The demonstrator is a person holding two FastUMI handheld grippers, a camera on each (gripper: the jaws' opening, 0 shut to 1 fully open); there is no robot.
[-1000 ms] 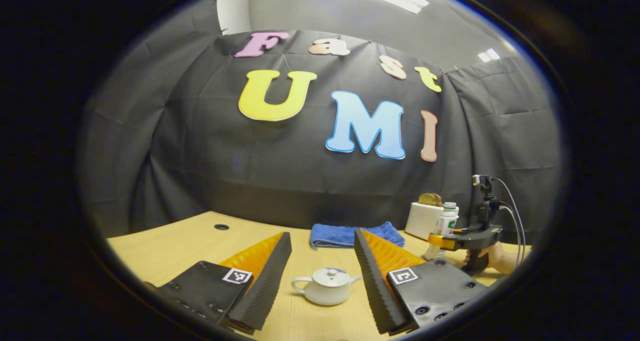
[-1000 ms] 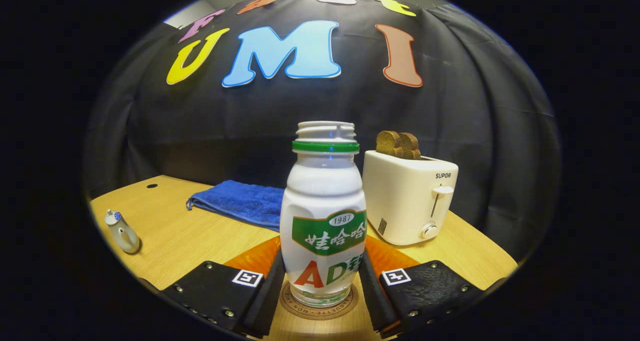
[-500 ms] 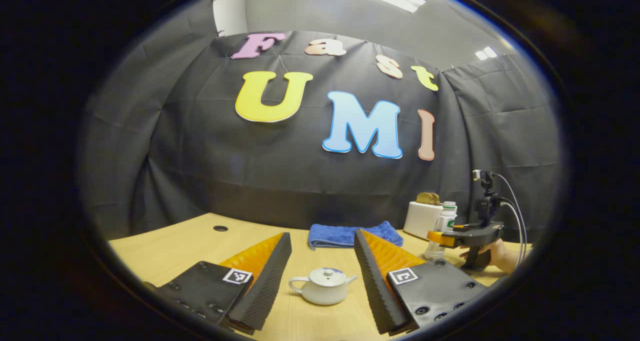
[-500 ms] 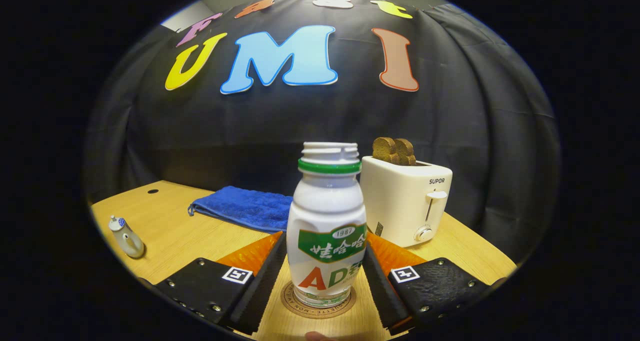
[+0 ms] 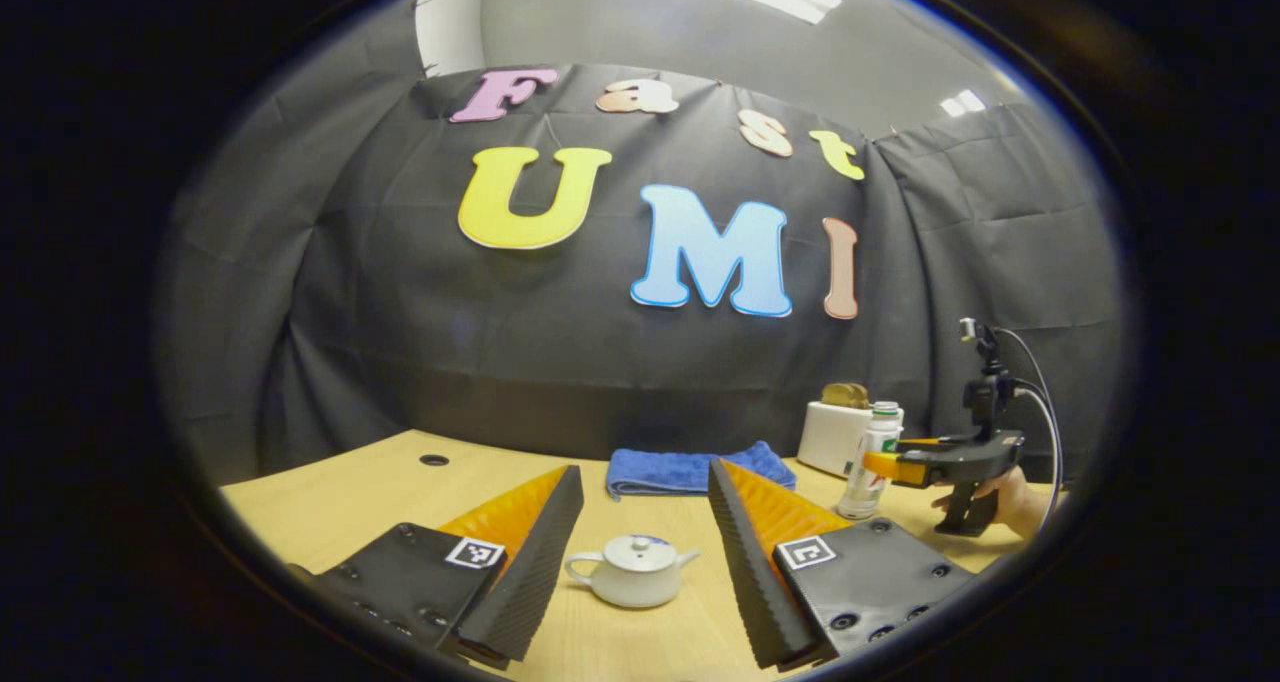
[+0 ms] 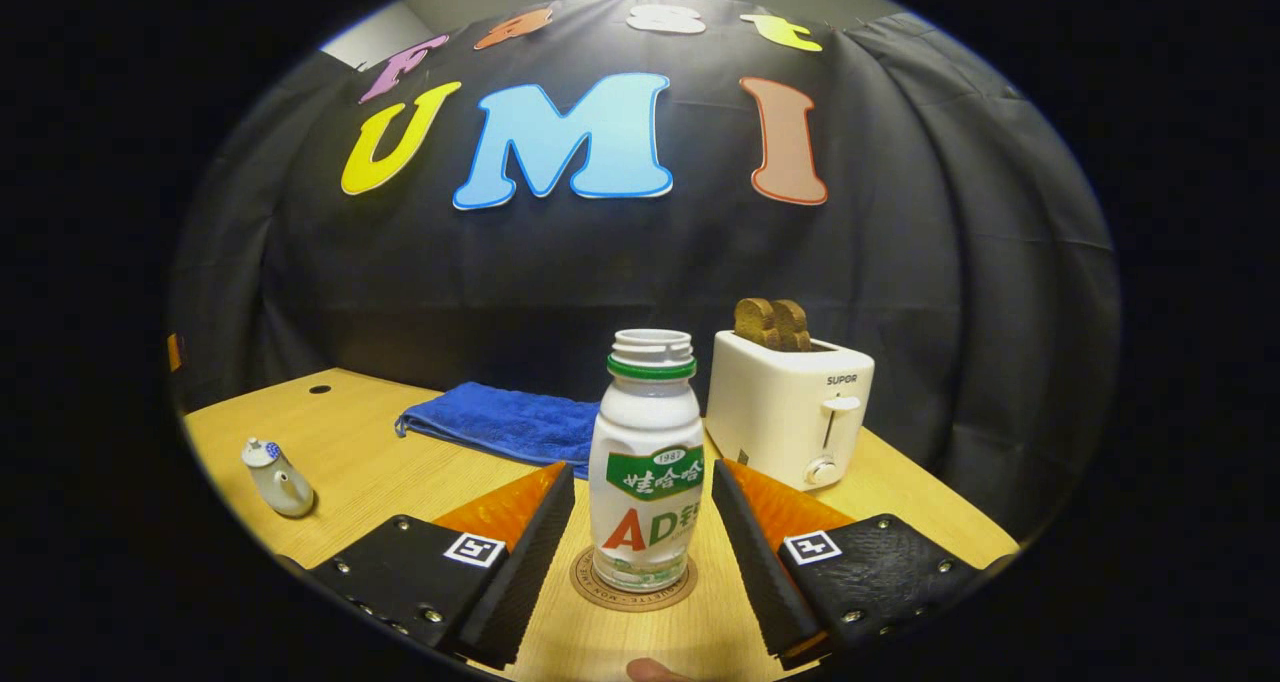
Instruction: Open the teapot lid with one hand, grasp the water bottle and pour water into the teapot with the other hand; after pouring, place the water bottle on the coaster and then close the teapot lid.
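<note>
**Q:** Two grippers in use. What is the state of each?

**A:** Left gripper (image 5: 640, 517): fingers spread apart, holding nothing. The teapot (image 5: 630, 570) sits on the table (image 5: 330, 492) between and beyond the fingertips, not touched. Right gripper (image 6: 640, 522): fingers likewise apart, one on each side of the bottle (image 6: 645, 482), with a gap visible on both sides.

**Q:** Where is the bottle?

**A:** Upright on the coaster (image 6: 632, 594), uncapped, just in front of the toaster (image 6: 790, 412) and beside the blue towel (image 6: 510, 422). The coaster rim shows all round the base, so the bottle is centred on it.

**Q:** And the lid?

**A:** The lid (image 5: 632, 551) is seated on the teapot.

**Q:** Why the straddling posture on both sides?

**A:** Judgement: each gripper is lined up on its own object so the fingers pass clear of it. With the bottle on the coaster and the lid on, either nothing has been started or everything is finished; the frames do not settle which.

**Q:** Hazards?

**A:** The bottle is tall and narrow; a finger brushing it could tip it.
</note>
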